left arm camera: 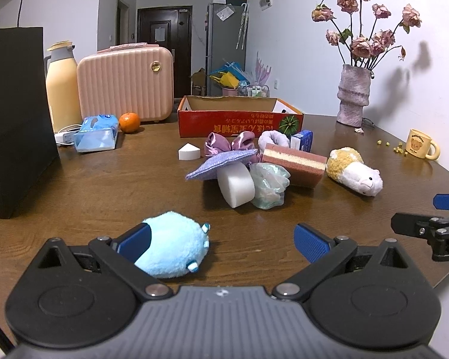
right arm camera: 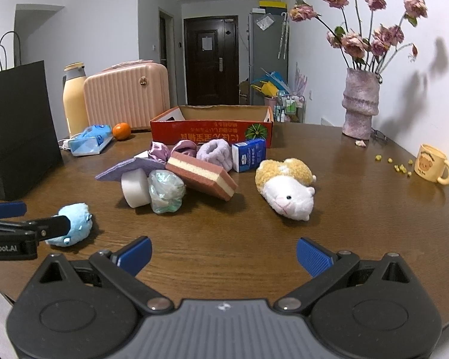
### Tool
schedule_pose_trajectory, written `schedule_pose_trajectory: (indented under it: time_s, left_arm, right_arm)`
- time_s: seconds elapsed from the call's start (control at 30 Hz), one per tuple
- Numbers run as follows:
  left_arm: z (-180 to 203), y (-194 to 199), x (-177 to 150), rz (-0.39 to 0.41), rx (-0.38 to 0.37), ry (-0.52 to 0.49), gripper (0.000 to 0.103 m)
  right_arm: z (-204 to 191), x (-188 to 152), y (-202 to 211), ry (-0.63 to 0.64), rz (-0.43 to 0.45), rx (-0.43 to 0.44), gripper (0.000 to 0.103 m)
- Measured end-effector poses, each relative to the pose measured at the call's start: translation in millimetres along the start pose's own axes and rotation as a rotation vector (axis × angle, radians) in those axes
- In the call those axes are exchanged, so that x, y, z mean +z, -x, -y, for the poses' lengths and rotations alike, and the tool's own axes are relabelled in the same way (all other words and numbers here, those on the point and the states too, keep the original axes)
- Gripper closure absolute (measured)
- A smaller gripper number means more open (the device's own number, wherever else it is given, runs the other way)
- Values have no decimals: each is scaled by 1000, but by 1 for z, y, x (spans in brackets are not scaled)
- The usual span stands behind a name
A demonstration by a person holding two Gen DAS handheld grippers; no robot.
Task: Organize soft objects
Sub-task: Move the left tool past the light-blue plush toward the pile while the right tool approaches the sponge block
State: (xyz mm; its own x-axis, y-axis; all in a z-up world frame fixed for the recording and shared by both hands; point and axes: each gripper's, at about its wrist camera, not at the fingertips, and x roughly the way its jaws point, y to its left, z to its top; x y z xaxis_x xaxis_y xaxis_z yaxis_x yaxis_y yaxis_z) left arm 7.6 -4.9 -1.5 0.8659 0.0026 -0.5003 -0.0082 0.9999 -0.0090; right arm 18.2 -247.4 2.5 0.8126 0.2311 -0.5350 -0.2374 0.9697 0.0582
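Left gripper [left arm camera: 223,243] spread wide at the table's near edge — blue plush [left arm camera: 172,245] lies against its left pad, not clamped.
Wooden table [left arm camera: 89,179]; red cardboard box [left arm camera: 239,119] open at the far edge; pile of soft things just in front of it — pink sponge [left arm camera: 293,161], purple cloth [left arm camera: 221,161], white foam roll [left arm camera: 236,184]; hamster plush [left arm camera: 354,170] apart, toward the right edge. Right gripper [right arm camera: 224,257] also wide open, empty, over bare wood.

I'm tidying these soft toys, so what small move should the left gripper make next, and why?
Probably shift slightly left, then close. The left gripper is open, and the blue plush sits against its left finger, off-centre, leaving the right finger well clear.
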Motion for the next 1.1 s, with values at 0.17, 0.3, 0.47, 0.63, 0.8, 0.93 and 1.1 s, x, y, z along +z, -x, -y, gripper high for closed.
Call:
schedule_pose_trajectory:
  time_s: [0.17,0.3,0.47,0.63,0.8,0.93,1.1]
  left_arm:
    - [-1,-6,6,1,-1,2,0]
    - [-3,-12,10,-6,2,6,0]
    - [-4,-21,13,-15,2,13,0]
    - [-5,-29,13,-31,0,14,0]
    - [-6,-38,15,-45,2,17,0]
    - [-7,-47,18,-54,3,19,0]
    - [-7,-56,22,-63,3,17,0]
  right_arm:
    - [-6,6,-7,30,8,11,0]
    - [-9,11,-14,44,8,21,0]
    - [-12,16,-22,53,8,27,0]
    - [-13,20,-29,55,7,37,0]
    - [-13,23,-39,53,-2,40,0]
    - [-12,25,-48,50,-11,40,0]
    - [-9,27,-57,48,-22,39,0]
